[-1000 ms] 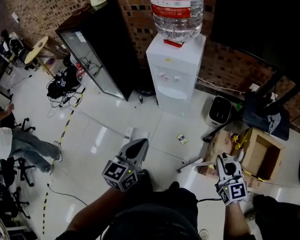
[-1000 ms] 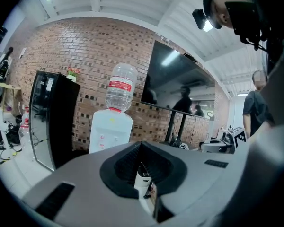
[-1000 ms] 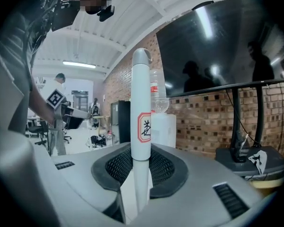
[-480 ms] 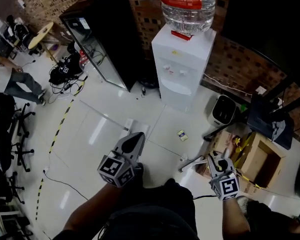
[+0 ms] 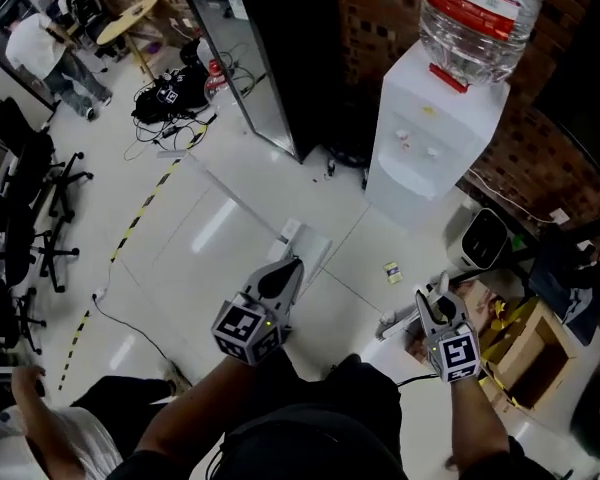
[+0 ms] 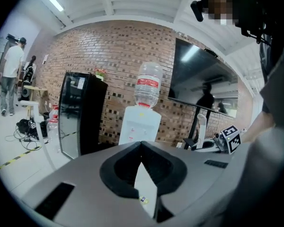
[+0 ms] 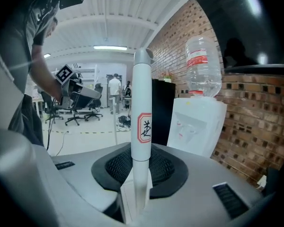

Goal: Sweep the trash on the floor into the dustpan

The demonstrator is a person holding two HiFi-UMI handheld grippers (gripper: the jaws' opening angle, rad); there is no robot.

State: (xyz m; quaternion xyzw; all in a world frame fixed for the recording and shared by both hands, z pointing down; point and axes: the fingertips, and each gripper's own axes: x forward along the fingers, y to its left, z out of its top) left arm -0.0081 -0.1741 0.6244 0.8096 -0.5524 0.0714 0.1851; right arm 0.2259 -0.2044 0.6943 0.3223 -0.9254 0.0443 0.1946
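— Whereabouts of the trash (image 5: 392,271)?
— On the pale floor (image 5: 230,218), ahead of the person, just in front of the base of the water dispenser (image 5: 420,153). Small, flat, roughly rectangular, pale with a yellowish patch. Too small to read any further.

— Direction from each tool?
— Ahead and to the left of the right tool (image 5: 435,303), and near it. Ahead and well to the right of the left tool (image 5: 291,265). Between the two, closer to the right hand.

— Long axis?
— Seems to run roughly away from the person, slightly slanted. Hard to confirm at this size.

— State of the right tool?
— Clamped on a white broom handle (image 7: 142,103), which stands upright between the jaws. Grey cap on top, red-bordered label at mid-height. Brush end not made out in any view.

— And the left?
— Closed, tips touching, nothing between them. Pointing forward over bare floor.

— Any dustpan?
— Not identified with certainty. Possibly the flat white piece (image 5: 305,240) on the floor just beyond the left tool's tips; cannot tell.

— Likely next call?
— Probably a short sweep from the dispenser side toward the left, with the broom hand already closest to the trash.
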